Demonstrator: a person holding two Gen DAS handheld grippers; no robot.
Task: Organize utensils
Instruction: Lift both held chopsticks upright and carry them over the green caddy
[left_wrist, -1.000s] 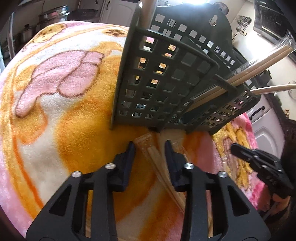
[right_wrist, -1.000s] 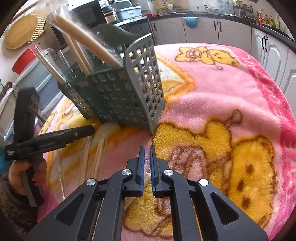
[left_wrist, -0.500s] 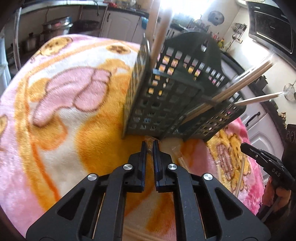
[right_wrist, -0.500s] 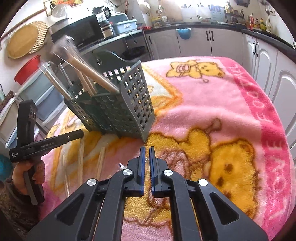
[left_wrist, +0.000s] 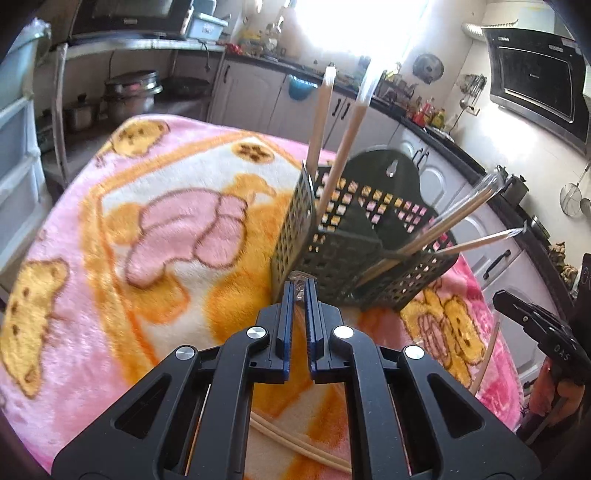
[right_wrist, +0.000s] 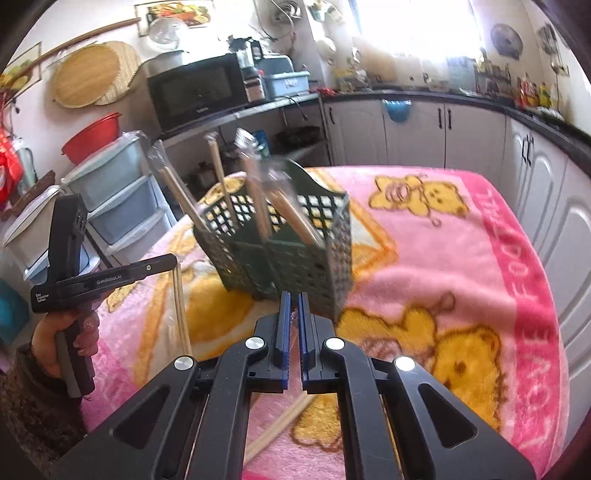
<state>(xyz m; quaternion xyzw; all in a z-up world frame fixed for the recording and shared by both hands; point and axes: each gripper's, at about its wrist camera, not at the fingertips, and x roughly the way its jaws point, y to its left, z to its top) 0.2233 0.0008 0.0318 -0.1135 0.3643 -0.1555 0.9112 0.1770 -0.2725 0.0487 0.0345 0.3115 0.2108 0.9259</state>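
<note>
Chopsticks in clear wrappers stand at angles in the dark green slotted utensil basket (left_wrist: 354, 240), which sits on a pink and orange cartoon-bear blanket (left_wrist: 122, 236). Left of the basket in the right wrist view, the left gripper (right_wrist: 162, 264) is held above the blanket by a bare hand (right_wrist: 64, 339), and a single wrapped chopstick pair (right_wrist: 181, 314) hangs or leans just under its tip. In the left wrist view that gripper's (left_wrist: 300, 286) jaws are drawn nearly together just in front of the basket's near corner, with a crinkled bit of clear wrapper (left_wrist: 298, 277) pinched at the tips; the grip looks real, though blur makes it hard to confirm. More wrapped chopsticks (left_wrist: 295, 443) lie on the blanket below it, nearer the camera than the basket. The right gripper (right_wrist: 294, 299) is also just short of the basket's base, jaws almost closed on a wrapped pair (right_wrist: 277, 428) that trails back beneath it.
</note>
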